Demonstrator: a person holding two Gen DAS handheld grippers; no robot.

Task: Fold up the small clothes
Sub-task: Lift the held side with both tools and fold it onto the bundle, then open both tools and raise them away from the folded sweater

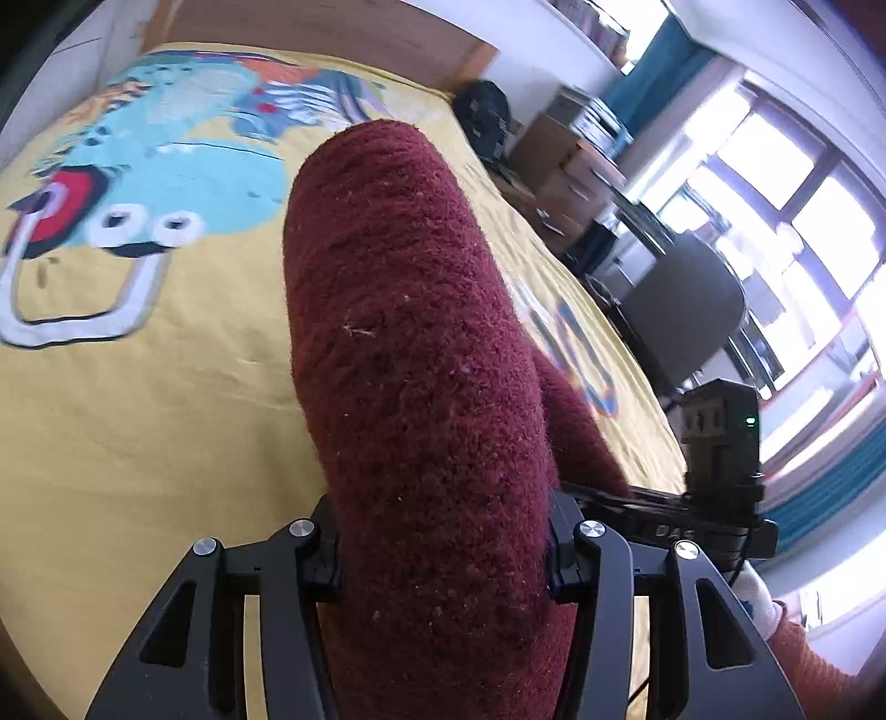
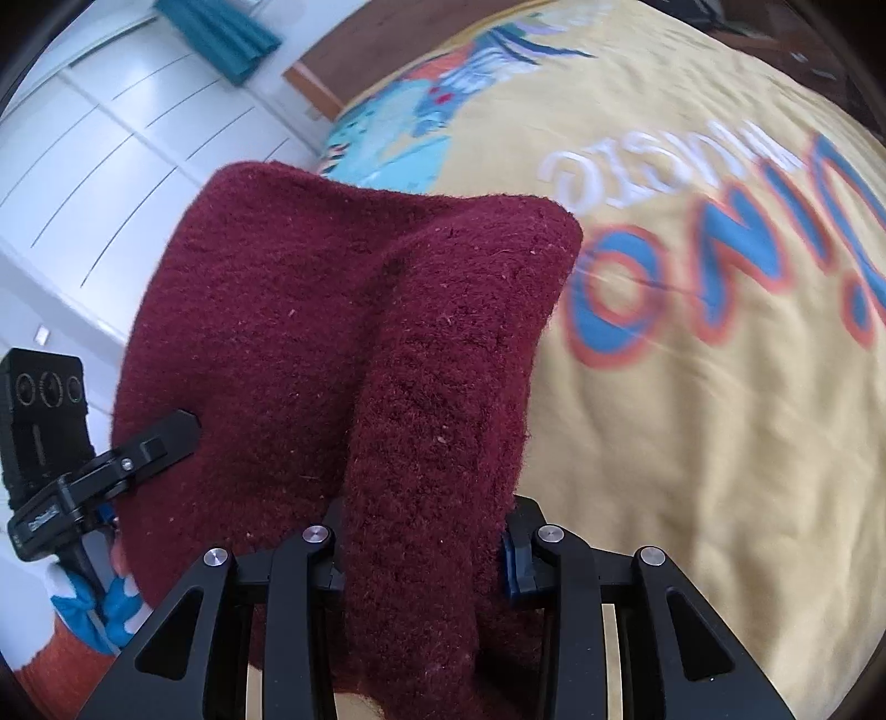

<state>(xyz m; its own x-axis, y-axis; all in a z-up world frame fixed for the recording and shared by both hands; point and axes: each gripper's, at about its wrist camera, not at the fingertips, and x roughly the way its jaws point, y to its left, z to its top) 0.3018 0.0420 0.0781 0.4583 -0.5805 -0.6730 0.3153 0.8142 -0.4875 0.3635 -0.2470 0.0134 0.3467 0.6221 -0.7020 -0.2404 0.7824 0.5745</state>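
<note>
A dark red fuzzy garment (image 1: 421,343) hangs between both grippers above a yellow printed bedspread (image 1: 138,399). My left gripper (image 1: 443,554) is shut on one edge of it; the cloth drapes over the fingers and hides the tips. My right gripper (image 2: 423,545) is shut on another edge of the same garment (image 2: 343,332), also draped over the fingertips. The right gripper (image 1: 714,498) shows at the right of the left wrist view, and the left gripper (image 2: 111,459) shows at the left of the right wrist view, close beside each other.
The bedspread (image 2: 692,443) carries a blue dinosaur print and large lettering. A wooden headboard (image 1: 332,27) lies beyond. A dark chair (image 1: 681,310), boxes and a window stand right of the bed. White cupboard doors (image 2: 111,138) are on the other side.
</note>
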